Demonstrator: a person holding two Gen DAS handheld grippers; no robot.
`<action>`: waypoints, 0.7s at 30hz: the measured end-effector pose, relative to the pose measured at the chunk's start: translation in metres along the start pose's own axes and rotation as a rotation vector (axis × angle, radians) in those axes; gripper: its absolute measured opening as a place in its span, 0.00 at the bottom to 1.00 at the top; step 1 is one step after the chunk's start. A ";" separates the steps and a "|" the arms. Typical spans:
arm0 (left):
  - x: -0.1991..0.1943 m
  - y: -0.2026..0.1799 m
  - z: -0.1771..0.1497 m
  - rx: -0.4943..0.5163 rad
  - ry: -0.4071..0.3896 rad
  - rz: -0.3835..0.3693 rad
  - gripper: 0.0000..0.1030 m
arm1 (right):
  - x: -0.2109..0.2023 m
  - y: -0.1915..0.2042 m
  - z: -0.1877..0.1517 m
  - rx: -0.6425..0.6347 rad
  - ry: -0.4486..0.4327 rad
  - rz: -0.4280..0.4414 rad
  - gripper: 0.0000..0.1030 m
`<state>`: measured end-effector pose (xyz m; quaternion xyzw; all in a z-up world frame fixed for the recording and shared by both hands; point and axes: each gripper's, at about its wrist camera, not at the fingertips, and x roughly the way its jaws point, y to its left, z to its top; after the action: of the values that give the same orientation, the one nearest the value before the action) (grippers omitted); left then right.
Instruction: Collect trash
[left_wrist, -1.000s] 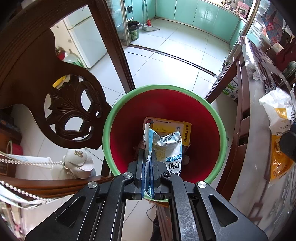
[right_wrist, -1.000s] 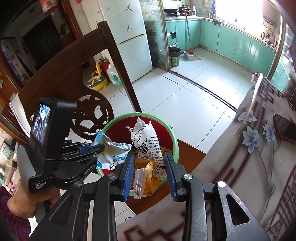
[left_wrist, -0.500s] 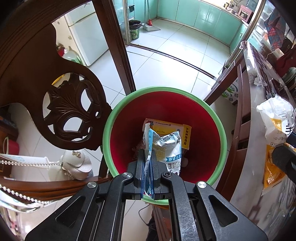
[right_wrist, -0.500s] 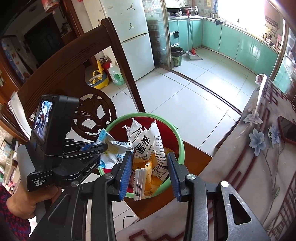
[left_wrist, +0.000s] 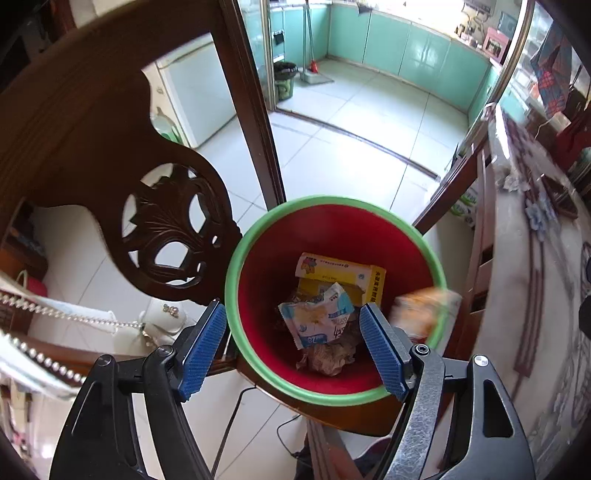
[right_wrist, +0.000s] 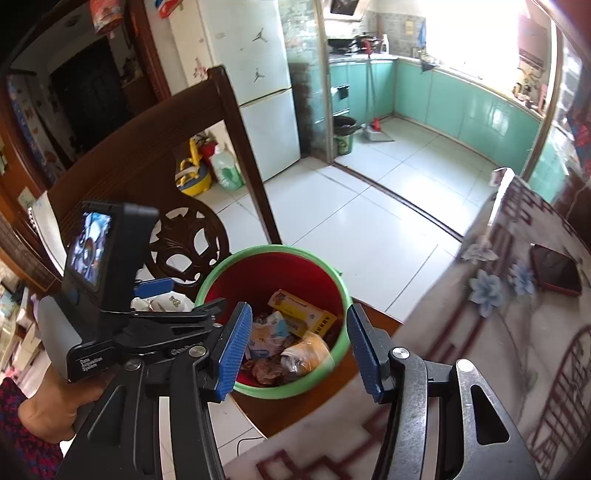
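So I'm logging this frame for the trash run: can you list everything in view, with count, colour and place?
Bin: one, red inside, green rim, on a wooden seat beside the table.
Box: one, yellow, in the bin.
Blue wrapper: one, blue and white, in the bin, on top of the box.
Orange bag: one, orange and white, blurred, at the bin's near rim.
Crumpled paper: some, brownish, at the bin's bottom.
Chair: one, dark carved wood, left of the bin.
Table: one, flowered cloth, to the right.
Phone: one, dark with a red edge, on the table.
Fridge: one, white, behind the chair.
Left claw: open, nothing in it, above the bin.
Right claw: open, nothing in it, above the bin.
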<state>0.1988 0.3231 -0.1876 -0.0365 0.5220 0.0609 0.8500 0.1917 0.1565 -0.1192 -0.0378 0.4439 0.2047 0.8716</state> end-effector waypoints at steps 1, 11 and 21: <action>-0.011 -0.001 -0.003 -0.008 -0.022 -0.008 0.72 | -0.012 -0.003 -0.004 0.013 -0.011 -0.013 0.50; -0.126 -0.048 -0.054 -0.041 -0.240 -0.092 0.83 | -0.149 -0.030 -0.052 0.022 -0.184 -0.143 0.71; -0.226 -0.114 -0.098 -0.065 -0.539 -0.225 1.00 | -0.265 -0.075 -0.117 0.070 -0.354 -0.200 0.81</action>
<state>0.0270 0.1829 -0.0307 -0.1036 0.2679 -0.0095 0.9578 -0.0059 -0.0267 0.0106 -0.0147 0.2846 0.1050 0.9528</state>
